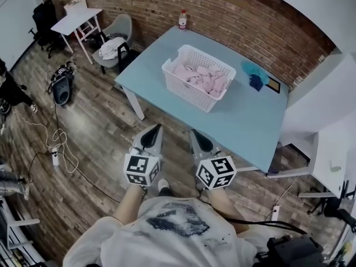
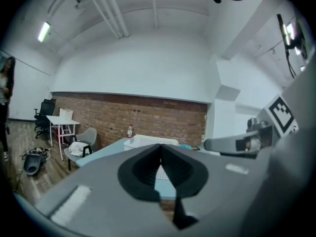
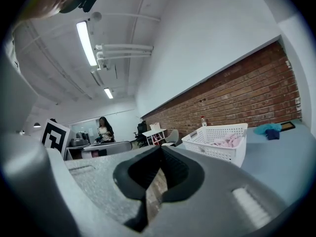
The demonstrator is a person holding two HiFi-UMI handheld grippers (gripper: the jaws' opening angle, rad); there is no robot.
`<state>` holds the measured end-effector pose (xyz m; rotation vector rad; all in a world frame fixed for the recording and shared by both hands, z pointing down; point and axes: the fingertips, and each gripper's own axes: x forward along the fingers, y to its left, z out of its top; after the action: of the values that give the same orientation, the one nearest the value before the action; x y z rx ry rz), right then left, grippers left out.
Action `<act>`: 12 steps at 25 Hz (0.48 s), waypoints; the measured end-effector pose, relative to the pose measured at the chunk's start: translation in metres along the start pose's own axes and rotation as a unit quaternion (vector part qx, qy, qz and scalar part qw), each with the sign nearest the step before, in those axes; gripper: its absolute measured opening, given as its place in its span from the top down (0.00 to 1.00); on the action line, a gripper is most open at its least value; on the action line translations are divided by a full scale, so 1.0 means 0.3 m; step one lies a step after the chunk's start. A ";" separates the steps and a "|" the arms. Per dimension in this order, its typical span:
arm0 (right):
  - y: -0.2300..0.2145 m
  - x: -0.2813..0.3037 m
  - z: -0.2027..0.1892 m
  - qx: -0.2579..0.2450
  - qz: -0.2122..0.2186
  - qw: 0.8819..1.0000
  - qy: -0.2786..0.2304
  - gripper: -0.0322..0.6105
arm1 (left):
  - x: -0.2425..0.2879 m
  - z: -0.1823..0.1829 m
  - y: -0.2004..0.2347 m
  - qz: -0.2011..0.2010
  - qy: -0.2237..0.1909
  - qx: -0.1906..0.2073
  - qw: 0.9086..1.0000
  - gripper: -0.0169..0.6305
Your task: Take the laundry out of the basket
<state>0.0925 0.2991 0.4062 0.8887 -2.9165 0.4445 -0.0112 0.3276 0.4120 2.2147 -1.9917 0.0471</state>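
Observation:
A white laundry basket [image 1: 194,90] stands on the light blue table [image 1: 245,121], with pink laundry [image 1: 201,78] piled inside. In the right gripper view the basket [image 3: 217,141] shows with the pink laundry [image 3: 228,141] at its top. The left gripper view catches the basket [image 2: 148,141] just past the jaws. My left gripper [image 1: 156,128] and right gripper [image 1: 196,132] are held side by side over the floor, short of the table's near edge. Both are shut with nothing between their jaws.
A blue cloth [image 1: 255,73] and a small dark frame [image 1: 272,84] lie at the table's far right. A bottle [image 1: 182,20] stands at the far edge by the brick wall. A grey chair [image 1: 114,43], a white side table [image 1: 75,20] and floor cables [image 1: 58,149] lie to the left.

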 end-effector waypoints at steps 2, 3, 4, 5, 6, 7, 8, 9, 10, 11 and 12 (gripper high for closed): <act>0.003 0.052 0.005 0.002 -0.011 1.000 -0.002 0.95 | 0.019 0.005 0.058 -0.006 0.003 0.001 1.000 0.99; 0.001 0.073 0.010 0.004 -0.016 1.000 -0.004 0.95 | 0.026 0.011 0.083 -0.008 0.003 0.002 1.000 0.99; -0.002 0.092 0.015 0.005 -0.022 1.000 -0.005 0.95 | 0.032 0.019 0.105 -0.011 0.003 0.004 1.000 0.99; -0.008 0.109 0.021 0.007 -0.028 1.000 -0.007 0.95 | 0.037 0.027 0.126 -0.013 0.003 0.006 1.000 0.99; -0.015 0.126 0.029 0.010 -0.034 0.999 -0.010 0.95 | 0.043 0.034 0.147 -0.015 0.003 0.008 1.000 0.99; -0.022 0.141 0.037 0.012 -0.040 0.999 -0.012 0.95 | 0.049 0.038 0.167 -0.016 0.003 0.008 1.000 0.99; -0.029 0.156 0.043 0.014 -0.044 0.999 -0.014 0.95 | 0.057 0.039 0.186 -0.016 0.003 0.007 1.000 0.99; -0.034 0.170 0.047 0.014 -0.048 0.999 -0.016 0.95 | 0.065 0.037 0.205 -0.015 0.004 0.005 1.000 0.99; -0.038 0.183 0.049 0.014 -0.050 0.999 -0.015 0.95 | 0.073 0.033 0.222 -0.015 0.006 0.002 1.000 0.99; -0.042 0.195 0.049 0.014 -0.052 0.998 -0.014 0.95 | 0.082 0.029 0.235 -0.015 0.007 0.000 1.000 0.99; -0.047 0.207 0.049 0.013 -0.053 0.998 -0.013 0.95 | 0.093 0.027 0.245 -0.016 0.007 -0.002 1.000 0.99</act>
<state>0.0490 0.2503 0.4043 1.0550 -2.8752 0.4675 -0.0816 0.2919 0.4151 2.2363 -1.9473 0.0547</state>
